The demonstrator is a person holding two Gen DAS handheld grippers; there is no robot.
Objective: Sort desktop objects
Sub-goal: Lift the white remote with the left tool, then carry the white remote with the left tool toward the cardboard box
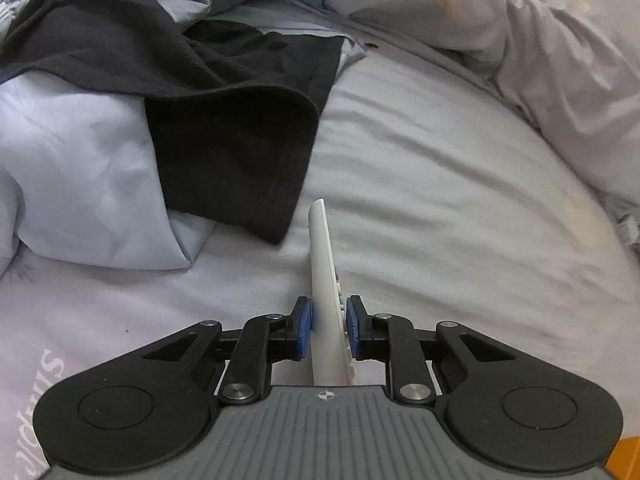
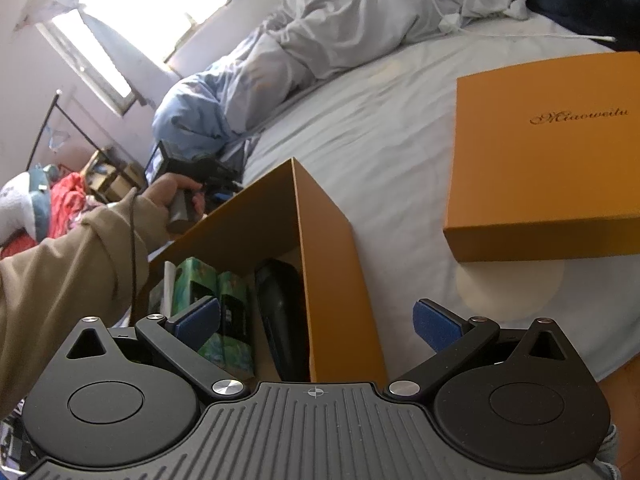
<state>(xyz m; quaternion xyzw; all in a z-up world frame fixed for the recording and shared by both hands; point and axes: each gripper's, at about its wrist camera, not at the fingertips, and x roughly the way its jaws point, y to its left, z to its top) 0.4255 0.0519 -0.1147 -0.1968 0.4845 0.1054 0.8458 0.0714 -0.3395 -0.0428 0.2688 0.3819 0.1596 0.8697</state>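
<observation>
In the left wrist view my left gripper [image 1: 329,326] is shut on a white remote control [image 1: 325,264], held on edge above the grey bedsheet [image 1: 440,184]. In the right wrist view my right gripper [image 2: 316,320] is open and empty, straddling the near wall of an open orange box [image 2: 332,264]. The box holds a green patterned pack [image 2: 224,312] and a dark handheld object [image 2: 280,312]. The box's orange lid [image 2: 548,156] lies flat on the bed to the right. The left gripper [image 2: 188,176] also shows beyond the box, held in a hand.
A black garment [image 1: 224,120] lies over a pale blue duvet [image 1: 80,184] at the left. Rumpled bedding and pillows [image 1: 520,40] line the far and right sides. A white cable [image 2: 520,32] trails near the bedding. A window [image 2: 140,0] and cluttered floor are at the left.
</observation>
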